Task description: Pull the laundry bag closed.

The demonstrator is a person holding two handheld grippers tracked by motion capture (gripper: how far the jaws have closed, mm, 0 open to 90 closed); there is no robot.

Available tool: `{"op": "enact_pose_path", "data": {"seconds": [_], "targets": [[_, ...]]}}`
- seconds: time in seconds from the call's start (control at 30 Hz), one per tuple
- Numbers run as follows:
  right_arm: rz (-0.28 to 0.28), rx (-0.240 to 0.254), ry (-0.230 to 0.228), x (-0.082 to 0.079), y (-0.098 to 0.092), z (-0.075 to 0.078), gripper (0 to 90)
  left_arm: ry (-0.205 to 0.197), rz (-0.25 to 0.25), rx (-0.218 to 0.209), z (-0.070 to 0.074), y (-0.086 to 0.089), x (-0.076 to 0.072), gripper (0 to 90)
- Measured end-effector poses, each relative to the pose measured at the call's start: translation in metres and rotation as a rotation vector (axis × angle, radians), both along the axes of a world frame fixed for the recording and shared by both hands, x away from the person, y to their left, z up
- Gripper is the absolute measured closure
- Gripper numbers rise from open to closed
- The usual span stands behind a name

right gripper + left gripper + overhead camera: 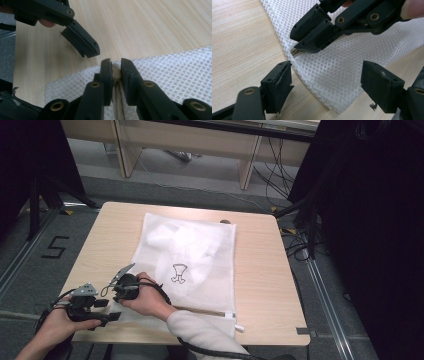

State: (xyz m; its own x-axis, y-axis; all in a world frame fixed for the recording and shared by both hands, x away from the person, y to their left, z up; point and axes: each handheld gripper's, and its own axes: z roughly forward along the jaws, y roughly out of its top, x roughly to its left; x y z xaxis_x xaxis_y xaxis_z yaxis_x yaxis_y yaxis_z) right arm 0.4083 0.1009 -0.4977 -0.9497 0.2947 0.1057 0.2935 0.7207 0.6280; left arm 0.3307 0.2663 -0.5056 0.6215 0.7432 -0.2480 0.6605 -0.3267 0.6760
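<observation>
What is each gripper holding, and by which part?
The right gripper is shut on the mesh laundry bag, pinching its beige zipper end at the corner. The left gripper is open and holds nothing.

White honeycomb-mesh bag with a small black outline drawing at centre frame; beige zipper along its lower edge. Pale wood-grain table. Black grippers at lower left; cream sleeve.
</observation>
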Motion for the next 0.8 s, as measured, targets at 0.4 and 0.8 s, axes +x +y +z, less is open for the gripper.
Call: {"op": "enact_pose_path", "data": {"seconds": [0.4, 0.8], "targets": [[-0.002, 0.016, 0.003, -0.004, -0.006, 0.015, 82.2, 0.017, 0.03, -0.017, -0.002, 0.0, 0.007, 26.6], [0.017, 0.045, -0.018, -0.007, -0.014, 0.03, 82.2, 0.044, 0.07, -0.072, -0.004, 0.0, 0.015, 50.5]]}}
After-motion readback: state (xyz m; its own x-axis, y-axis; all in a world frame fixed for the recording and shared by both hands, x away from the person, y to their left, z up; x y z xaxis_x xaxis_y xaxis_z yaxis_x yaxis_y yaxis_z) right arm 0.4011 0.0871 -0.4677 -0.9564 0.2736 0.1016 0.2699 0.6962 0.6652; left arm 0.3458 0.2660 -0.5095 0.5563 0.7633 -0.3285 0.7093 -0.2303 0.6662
